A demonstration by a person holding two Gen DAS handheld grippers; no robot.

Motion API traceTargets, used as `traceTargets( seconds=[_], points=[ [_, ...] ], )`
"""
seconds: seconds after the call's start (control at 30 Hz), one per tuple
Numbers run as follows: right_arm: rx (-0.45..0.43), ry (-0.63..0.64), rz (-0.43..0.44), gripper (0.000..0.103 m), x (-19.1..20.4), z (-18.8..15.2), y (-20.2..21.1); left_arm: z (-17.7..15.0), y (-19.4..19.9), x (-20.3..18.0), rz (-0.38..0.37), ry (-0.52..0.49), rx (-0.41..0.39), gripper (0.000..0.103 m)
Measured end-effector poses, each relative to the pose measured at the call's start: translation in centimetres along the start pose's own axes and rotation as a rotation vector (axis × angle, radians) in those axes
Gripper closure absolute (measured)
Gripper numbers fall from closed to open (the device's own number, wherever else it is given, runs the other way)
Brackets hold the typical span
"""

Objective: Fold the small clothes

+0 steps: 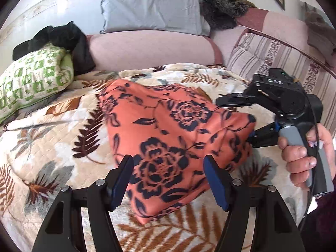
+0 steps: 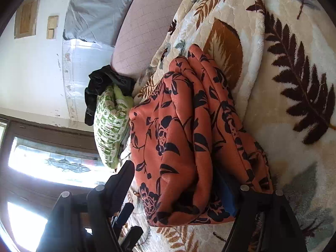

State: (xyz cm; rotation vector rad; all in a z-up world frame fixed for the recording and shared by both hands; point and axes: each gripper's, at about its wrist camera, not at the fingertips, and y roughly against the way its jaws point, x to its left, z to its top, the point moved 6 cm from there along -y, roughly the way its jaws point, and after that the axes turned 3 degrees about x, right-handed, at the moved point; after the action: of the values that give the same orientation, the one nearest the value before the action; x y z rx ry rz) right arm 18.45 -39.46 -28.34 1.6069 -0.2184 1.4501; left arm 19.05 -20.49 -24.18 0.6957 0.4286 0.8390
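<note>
We see a cream plush blanket with brown fern leaves [image 1: 52,130] spread over the bed, and on it the folded orange cloth with dark navy roses [image 1: 168,134], a thick layered bundle. Our left gripper [image 1: 168,180] stands spread, its pads clear of the cloth. Only the left view shows our right hand [image 1: 304,155]; the right view shows the right gripper [image 2: 180,187] spread wide around the bundle's end.
</note>
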Motion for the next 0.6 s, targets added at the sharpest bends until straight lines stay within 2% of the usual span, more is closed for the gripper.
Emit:
traceTargets(
  seconds=[0.03, 0.07, 0.1, 0.13, 0.2, 0.27, 0.5, 0.6],
  points=[
    [-0.003, 0.008, -0.024, 0.028, -0.1, 0.0, -0.4, -0.3, -0.4, 1.3, 0.012, 0.043, 0.017, 0.033],
    [-0.013, 0.022, -0.046, 0.039, -0.1, -0.2, -0.6, -0.7, -0.9, 2.2, 0.009, 0.090, 0.041, 0.033],
    [-0.027, 0.047, -0.082, 0.066, -0.1, -0.2, -0.8, -1.0, -1.2, 3.1, -0.004, 0.131, 0.063, 0.033],
    [-0.033, 0.084, -0.131, 0.075, 0.0, -0.3, -1.0, -1.2, -1.5, 3.6, -0.023, 0.160, 0.072, 0.033],
    [-0.066, 0.150, -0.209, 0.080, 0.4, -0.7, -1.2, -1.1, -1.7, 4.3, -0.037, 0.188, 0.068, 0.033],
    [-0.102, 0.210, -0.240, 0.083, 1.4, -0.8, -1.0, -0.8, -1.7, 4.5, -0.053, 0.206, 0.059, 0.033],
    [-0.299, 0.469, -0.227, 0.085, 7.5, -2.3, 2.8, 0.0, -1.9, 4.4, -0.126, 0.263, 0.039, 0.033],
    [-0.318, 0.524, -0.263, 0.085, 7.4, -3.1, 3.7, 0.1, -2.5, 4.6, -0.121, 0.273, 0.048, 0.032]
  ],
)
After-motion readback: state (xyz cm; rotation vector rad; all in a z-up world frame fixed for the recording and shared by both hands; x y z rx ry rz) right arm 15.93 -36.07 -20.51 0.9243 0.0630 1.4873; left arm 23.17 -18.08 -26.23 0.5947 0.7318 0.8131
